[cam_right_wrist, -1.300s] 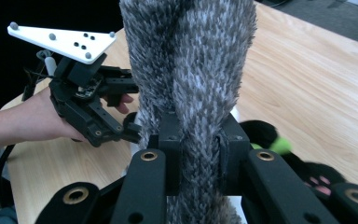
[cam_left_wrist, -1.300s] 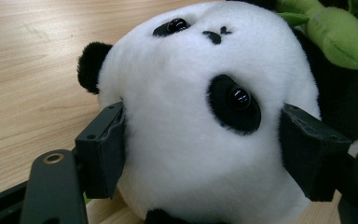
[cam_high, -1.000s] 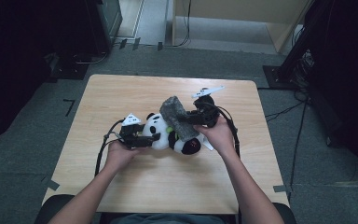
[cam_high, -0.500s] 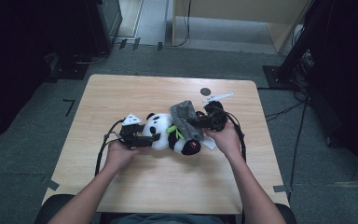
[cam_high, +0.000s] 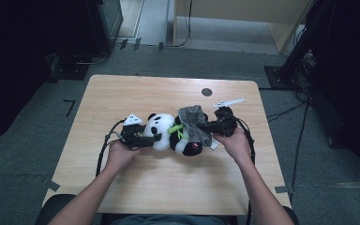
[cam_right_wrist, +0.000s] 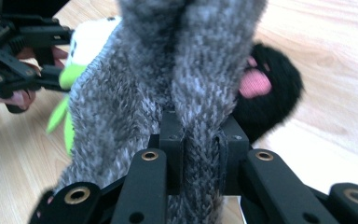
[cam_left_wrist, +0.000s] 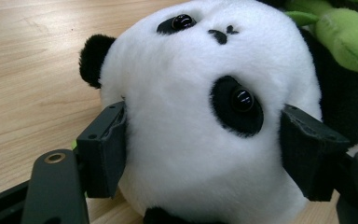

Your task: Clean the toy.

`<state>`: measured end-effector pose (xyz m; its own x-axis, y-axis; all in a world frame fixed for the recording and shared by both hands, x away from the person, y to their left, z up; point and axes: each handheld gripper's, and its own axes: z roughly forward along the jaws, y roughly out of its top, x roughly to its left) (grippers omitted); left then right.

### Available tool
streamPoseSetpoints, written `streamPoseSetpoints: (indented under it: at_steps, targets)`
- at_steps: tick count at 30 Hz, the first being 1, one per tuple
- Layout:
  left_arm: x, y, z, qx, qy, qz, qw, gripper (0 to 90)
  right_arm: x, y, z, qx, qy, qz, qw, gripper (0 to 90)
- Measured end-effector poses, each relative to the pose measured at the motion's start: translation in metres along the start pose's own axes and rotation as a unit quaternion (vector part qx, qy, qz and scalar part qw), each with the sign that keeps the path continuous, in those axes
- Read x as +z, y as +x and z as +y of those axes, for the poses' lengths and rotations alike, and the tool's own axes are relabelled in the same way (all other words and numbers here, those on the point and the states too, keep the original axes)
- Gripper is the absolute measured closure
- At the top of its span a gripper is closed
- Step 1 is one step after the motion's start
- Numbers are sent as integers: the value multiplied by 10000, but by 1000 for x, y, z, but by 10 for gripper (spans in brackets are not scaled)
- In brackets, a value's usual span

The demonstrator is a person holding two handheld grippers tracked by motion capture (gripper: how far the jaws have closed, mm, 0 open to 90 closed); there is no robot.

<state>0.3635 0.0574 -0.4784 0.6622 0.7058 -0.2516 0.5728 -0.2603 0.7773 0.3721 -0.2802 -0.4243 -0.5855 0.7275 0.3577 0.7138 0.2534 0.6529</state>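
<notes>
A plush panda lies on its back across the middle of the wooden table, a green plush leaf on its chest. My left gripper is shut on the panda's white head, one jaw pressed into each side. A grey knitted cloth drapes over the panda's lower body. My right gripper is shut on a fold of that grey cloth. Behind it shows a black foot with a pink pad.
A small dark round mark sits near the table's far edge. Black cables trail from both grippers over the tabletop. Dark equipment and a stand surround the table on the floor.
The right gripper has carried the grey cloth down and toward the panda, so it now lies lower over the panda's body. The left gripper stays on the head.
</notes>
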Motion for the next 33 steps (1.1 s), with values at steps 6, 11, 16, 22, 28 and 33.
streamPoseSetpoints:
  at_steps: [6, 11, 16, 22, 28, 33]
  targets:
    - [0, 0, 0, -44, -4, -2, 10000, 247, -5, -12, -14, 106, 216, -99, 9997, 766]
    - [1, 2, 2, -107, 4, -60, 9999, 246, -3, -22, -20, 144, 376, -195, 9990, 765]
    - [1, 3, 3, -128, 23, -78, 9999, 246, -2, -26, -24, 127, 511, -337, 9980, 765]
    - [1, 3, 4, -130, 39, -88, 9999, 246, -1, -32, -27, 262, 647, -388, 9968, 764]
    - [1, 3, 4, -111, 32, -83, 9999, 246, -5, -34, -26, 254, 651, -460, 9965, 764]
    - [1, 4, 3, -90, 17, -87, 9999, 246, -14, -27, -20, 22, 536, -411, 9977, 769]
